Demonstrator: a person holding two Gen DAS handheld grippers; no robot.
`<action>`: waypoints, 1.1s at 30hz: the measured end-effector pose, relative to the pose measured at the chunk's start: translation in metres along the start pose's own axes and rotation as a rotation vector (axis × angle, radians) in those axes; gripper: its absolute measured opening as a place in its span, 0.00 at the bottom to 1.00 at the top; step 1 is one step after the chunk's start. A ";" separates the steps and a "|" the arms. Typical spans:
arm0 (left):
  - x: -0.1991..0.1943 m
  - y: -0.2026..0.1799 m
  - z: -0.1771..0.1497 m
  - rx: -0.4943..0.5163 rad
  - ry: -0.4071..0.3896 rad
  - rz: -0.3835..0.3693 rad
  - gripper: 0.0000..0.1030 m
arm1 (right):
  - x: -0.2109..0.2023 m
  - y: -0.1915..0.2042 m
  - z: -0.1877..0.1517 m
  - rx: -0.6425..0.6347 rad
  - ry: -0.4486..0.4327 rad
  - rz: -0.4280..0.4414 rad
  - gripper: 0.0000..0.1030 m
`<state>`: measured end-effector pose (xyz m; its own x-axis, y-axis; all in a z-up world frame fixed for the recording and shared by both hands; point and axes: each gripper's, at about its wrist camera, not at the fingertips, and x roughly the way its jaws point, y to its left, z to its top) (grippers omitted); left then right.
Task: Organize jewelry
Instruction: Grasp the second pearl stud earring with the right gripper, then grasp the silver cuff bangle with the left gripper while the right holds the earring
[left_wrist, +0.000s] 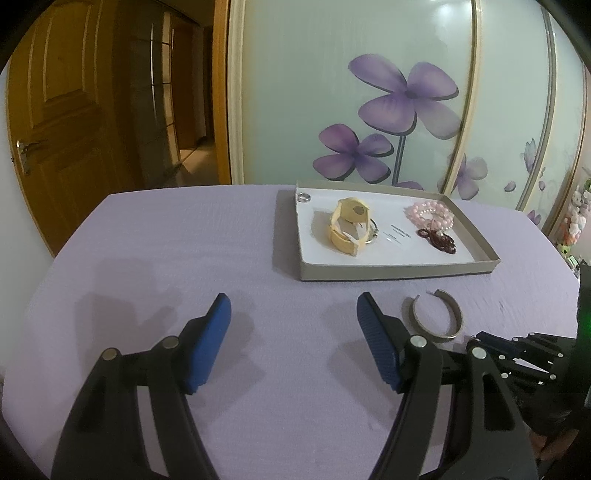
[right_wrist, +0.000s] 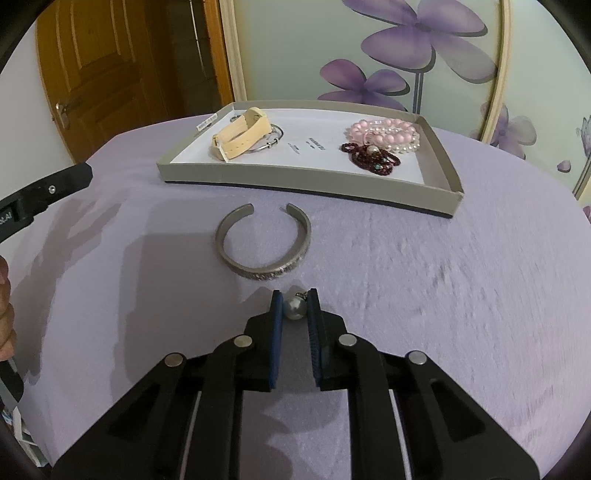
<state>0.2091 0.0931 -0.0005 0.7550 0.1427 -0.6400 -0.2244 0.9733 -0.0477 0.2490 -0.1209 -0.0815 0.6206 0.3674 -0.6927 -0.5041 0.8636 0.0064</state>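
A shallow grey cardboard tray (left_wrist: 391, 266) (right_wrist: 295, 185) lies on the purple table. In it are a cream watch (left_wrist: 349, 227) (right_wrist: 242, 136), a thin silver bangle (right_wrist: 271, 142), a small ring (left_wrist: 304, 197), pink bead bracelets (left_wrist: 430, 214) (right_wrist: 384, 134) and a dark red bead bracelet (left_wrist: 439, 240) (right_wrist: 371, 157). A silver open cuff bracelet (left_wrist: 436, 314) (right_wrist: 264, 242) lies on the cloth in front of the tray. My right gripper (right_wrist: 294, 303) is shut on a grey pearl earring (right_wrist: 294, 308), just short of the cuff. My left gripper (left_wrist: 293, 314) is open and empty, left of the cuff.
The table has a purple cloth (left_wrist: 184, 240) with a rounded edge. Behind it stand sliding panels with purple flowers (left_wrist: 406, 99) and a wooden door (left_wrist: 66, 110) at the left. The right gripper's body (left_wrist: 517, 354) shows at the lower right of the left wrist view.
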 end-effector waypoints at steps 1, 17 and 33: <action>0.001 -0.002 0.000 0.002 0.003 -0.003 0.68 | -0.001 -0.002 -0.001 0.003 0.000 0.000 0.13; 0.039 -0.110 -0.019 0.103 0.119 -0.109 0.84 | -0.050 -0.059 -0.012 0.099 -0.097 -0.056 0.13; 0.092 -0.159 -0.013 0.103 0.240 -0.015 0.85 | -0.057 -0.091 -0.019 0.155 -0.117 -0.054 0.13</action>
<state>0.3062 -0.0508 -0.0615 0.5873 0.0930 -0.8040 -0.1411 0.9899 0.0114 0.2484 -0.2266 -0.0562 0.7141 0.3488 -0.6070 -0.3755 0.9226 0.0883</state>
